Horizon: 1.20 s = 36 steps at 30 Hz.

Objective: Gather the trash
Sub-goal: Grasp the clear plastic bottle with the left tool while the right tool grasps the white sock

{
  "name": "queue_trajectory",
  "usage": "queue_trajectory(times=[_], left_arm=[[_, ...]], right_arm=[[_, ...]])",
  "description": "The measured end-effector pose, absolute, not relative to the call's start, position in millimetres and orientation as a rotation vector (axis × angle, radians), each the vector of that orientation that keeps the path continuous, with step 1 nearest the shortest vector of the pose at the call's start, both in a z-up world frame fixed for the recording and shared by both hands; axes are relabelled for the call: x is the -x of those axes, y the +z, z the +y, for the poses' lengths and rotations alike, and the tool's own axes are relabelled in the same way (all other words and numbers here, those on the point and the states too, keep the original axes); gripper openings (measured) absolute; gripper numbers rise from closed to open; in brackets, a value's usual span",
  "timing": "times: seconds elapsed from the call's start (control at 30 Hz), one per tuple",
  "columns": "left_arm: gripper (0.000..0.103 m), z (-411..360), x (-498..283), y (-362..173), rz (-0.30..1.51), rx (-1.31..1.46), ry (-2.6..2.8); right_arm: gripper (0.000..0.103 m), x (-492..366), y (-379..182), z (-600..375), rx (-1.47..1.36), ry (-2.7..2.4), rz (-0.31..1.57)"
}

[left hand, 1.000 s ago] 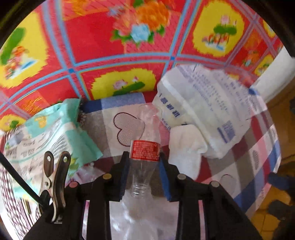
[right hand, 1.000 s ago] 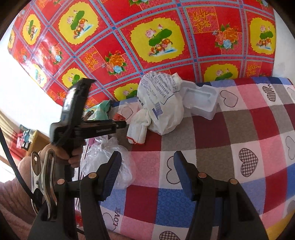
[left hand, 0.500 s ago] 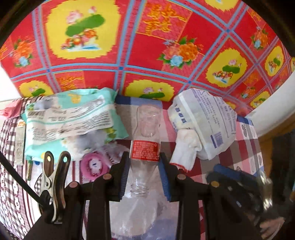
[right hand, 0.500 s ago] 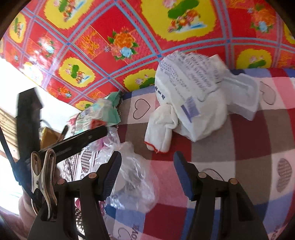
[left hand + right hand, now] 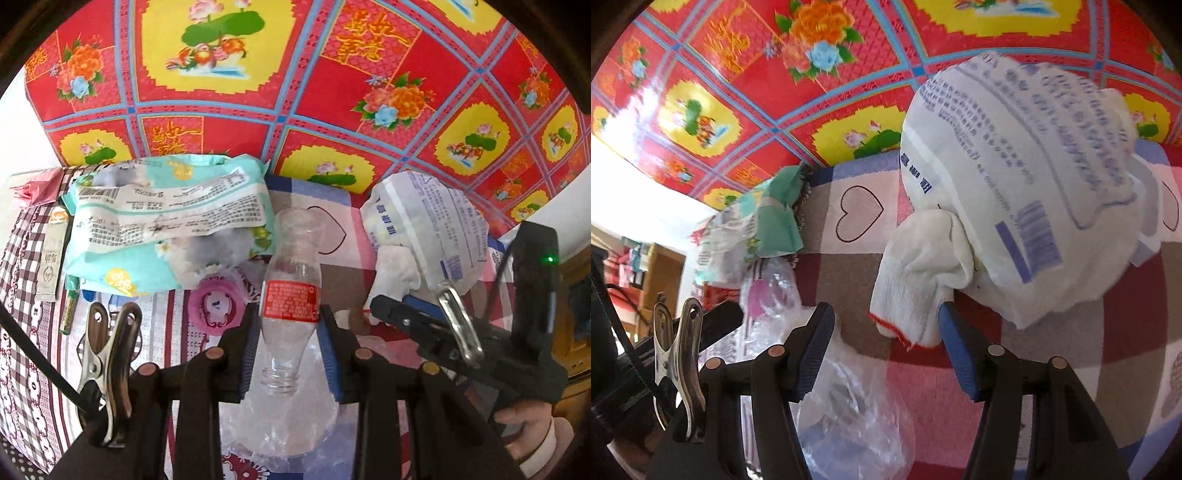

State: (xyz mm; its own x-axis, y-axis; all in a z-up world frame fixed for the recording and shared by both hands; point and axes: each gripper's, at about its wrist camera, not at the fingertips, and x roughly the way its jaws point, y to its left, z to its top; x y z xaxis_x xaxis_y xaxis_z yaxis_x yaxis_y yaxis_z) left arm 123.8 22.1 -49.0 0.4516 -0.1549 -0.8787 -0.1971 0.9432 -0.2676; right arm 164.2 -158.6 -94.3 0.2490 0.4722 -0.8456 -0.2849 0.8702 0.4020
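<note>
Your biggest landmark is the checked cloth with heart prints (image 5: 1052, 350); on it, at 10 o'clock in the left wrist view, lies the teal printed wrapper (image 5: 166, 229), and at 2 o'clock the white printed bag (image 5: 428, 225). Your left gripper (image 5: 290, 345) pinches the clear plastic bottle (image 5: 293, 273) at its red label, one pad on each side. The bottle's long axis runs 12 to 6, open neck toward you, base away. Your right gripper (image 5: 886, 349) is spread wide, and the white knit glove's (image 5: 919, 273) red-trimmed cuff hangs between its pads, nearer the right one.
</note>
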Motion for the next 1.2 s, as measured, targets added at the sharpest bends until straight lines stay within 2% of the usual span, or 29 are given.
queue_trajectory(times=[0.1, 0.17, 0.23, 0.53, 1.2], left_arm=[[0.033, 25.1, -121.2, -48.8, 1.108, 0.358, 0.031], [0.033, 26.0, -120.0, -49.7, 1.111, 0.363, 0.030], [0.032, 25.5, -120.1, -50.6, 1.115, 0.367, 0.027], [0.032, 15.4, -123.1, -48.6, 1.116, 0.349, -0.008], [0.032, -36.3, -129.7, -36.1, 1.115, 0.266, -0.145]], right_arm=[[0.061, -167.1, -98.9, -151.8, -0.149, 0.505, 1.214], [0.056, -167.4, -99.8, -148.3, -0.118, 0.487, 1.201], [0.036, -166.5, -100.1, -144.2, -0.064, 0.456, 1.179], [0.015, -165.0, -98.2, -149.3, -0.052, 0.478, 1.155], [0.013, -114.1, -60.6, -208.5, -0.218, 0.476, 1.075]])
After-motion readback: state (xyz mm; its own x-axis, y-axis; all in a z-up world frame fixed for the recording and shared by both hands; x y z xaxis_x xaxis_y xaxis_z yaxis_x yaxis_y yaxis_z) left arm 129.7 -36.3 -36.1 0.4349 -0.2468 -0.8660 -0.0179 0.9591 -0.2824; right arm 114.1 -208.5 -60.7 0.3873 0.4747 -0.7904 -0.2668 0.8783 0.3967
